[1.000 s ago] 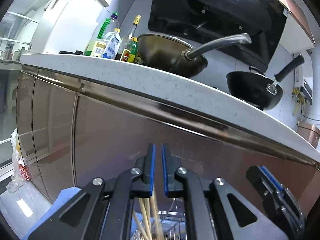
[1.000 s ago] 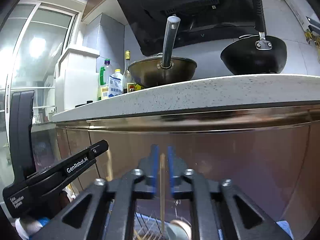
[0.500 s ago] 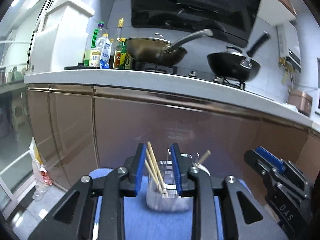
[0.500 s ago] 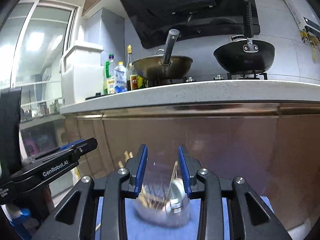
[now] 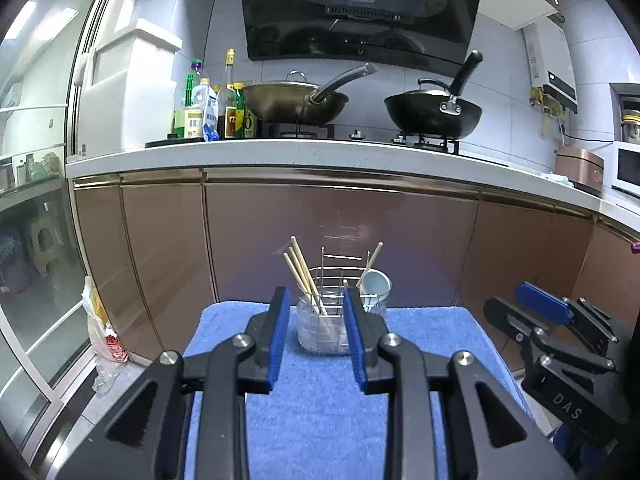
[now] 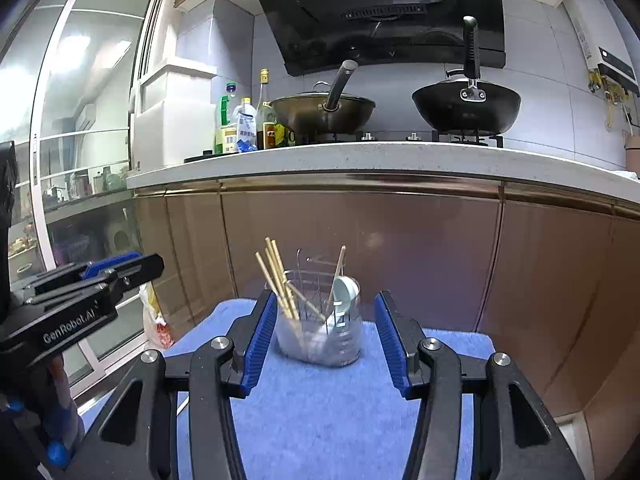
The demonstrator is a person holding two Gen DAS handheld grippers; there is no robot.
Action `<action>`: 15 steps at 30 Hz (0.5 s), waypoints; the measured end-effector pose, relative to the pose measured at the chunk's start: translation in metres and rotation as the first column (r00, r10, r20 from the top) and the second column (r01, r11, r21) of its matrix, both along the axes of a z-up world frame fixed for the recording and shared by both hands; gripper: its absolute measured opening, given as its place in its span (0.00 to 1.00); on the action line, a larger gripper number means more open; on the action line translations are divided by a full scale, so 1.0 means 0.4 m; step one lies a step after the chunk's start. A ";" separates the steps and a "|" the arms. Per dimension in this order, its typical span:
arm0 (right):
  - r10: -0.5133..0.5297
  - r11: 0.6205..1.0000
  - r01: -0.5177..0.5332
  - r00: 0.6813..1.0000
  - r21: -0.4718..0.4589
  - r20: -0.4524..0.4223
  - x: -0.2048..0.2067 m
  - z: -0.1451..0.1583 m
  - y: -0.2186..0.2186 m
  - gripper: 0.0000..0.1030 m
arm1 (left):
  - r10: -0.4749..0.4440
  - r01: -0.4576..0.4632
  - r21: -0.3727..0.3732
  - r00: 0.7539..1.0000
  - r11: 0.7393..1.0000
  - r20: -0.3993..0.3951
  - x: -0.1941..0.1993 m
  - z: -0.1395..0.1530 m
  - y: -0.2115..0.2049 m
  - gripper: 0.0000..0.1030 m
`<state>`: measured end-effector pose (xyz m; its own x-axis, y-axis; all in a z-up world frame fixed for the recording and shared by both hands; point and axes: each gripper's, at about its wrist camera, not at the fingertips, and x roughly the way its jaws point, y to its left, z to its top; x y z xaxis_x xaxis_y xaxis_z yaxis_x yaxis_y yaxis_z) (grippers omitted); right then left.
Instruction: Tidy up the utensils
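Standing at the far end of the blue towel [image 6: 332,408], the clear cup [image 6: 320,340] holds a bunch of chopsticks [image 6: 278,280] on its left and a pale blue spoon [image 6: 345,290] on its right. Nearer, the right gripper [image 6: 326,338] is opening wide with nothing pinched, and the left gripper [image 5: 316,336] is spread a little, empty too.
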<state>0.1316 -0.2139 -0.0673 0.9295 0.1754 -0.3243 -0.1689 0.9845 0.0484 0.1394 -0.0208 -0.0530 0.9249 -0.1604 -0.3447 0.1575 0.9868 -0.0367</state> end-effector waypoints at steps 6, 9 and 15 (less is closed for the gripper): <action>0.019 1.000 -0.018 1.000 0.018 -0.022 -0.067 -0.002 -0.005 0.49 | 0.006 -0.006 0.020 1.000 1.000 -0.007 -0.056 0.006 0.001 0.26; 0.039 0.999 -0.039 0.999 0.021 -0.035 -0.091 -0.001 0.003 0.49 | 0.004 -0.004 0.027 1.000 1.000 -0.012 -0.076 0.006 0.002 0.26; 0.055 0.998 -0.054 0.998 0.011 -0.043 -0.123 0.004 0.020 0.49 | 0.007 -0.007 0.031 1.000 1.000 -0.011 -0.100 0.011 0.014 0.26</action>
